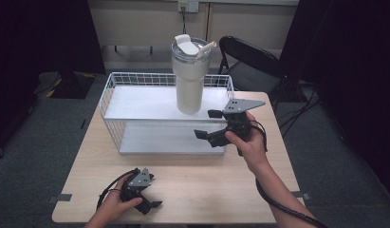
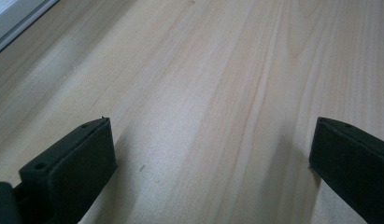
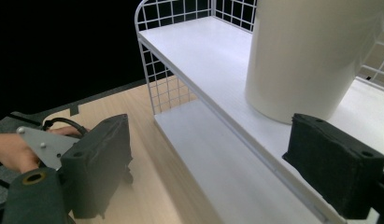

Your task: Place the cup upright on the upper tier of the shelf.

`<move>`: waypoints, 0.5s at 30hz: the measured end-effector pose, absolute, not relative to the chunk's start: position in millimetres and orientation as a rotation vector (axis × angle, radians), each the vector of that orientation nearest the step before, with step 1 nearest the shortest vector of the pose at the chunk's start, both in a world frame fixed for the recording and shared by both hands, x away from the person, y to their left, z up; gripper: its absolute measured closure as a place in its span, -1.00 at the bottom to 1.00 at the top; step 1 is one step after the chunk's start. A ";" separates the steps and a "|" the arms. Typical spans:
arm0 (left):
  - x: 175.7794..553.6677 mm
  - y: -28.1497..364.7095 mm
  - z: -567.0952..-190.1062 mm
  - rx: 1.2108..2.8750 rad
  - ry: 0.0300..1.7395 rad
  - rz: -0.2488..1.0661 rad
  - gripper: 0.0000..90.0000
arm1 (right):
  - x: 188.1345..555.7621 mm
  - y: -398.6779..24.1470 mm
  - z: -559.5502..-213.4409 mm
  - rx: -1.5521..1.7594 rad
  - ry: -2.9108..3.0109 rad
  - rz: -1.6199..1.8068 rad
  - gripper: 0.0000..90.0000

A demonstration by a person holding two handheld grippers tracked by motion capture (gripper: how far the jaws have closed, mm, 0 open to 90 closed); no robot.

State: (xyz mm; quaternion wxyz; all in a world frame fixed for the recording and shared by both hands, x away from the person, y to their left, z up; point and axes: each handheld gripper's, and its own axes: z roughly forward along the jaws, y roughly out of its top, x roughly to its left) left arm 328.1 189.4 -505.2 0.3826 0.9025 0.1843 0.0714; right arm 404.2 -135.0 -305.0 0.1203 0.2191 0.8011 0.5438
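A tall cream tumbler (image 1: 189, 80) with a clear lid and a straw stands upright on the top shelf of a white wire rack (image 1: 135, 102). My right gripper (image 1: 206, 123) is held at the rack's right front corner, open, jaws pointing left toward the tumbler's base and a short way from it. In the right gripper view the tumbler (image 3: 311, 56) rises beyond the open right gripper (image 3: 210, 140), on the rack's top shelf (image 3: 199, 51). My left gripper (image 1: 154, 191) rests low at the table's front left, open. In its own view the left gripper (image 2: 213, 135) has bare wood between the jaws.
The rack stands at the back half of the light wooden table (image 1: 207, 185) and has a lower shelf (image 1: 169, 138) with nothing on it. A black folding chair (image 1: 249, 59) stands behind the table's right corner. Grey carpet surrounds the table.
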 end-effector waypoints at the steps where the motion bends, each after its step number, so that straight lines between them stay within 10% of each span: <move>1: 328.1 189.3 -505.2 2.301 0.471 0.182 -1.00 | 402.7 -135.9 -307.2 0.634 2.345 1.593 -0.71; 15: 328.4 189.5 -505.2 2.308 0.465 0.185 -1.00 | 389.4 -147.0 -330.8 0.613 2.378 1.602 -0.71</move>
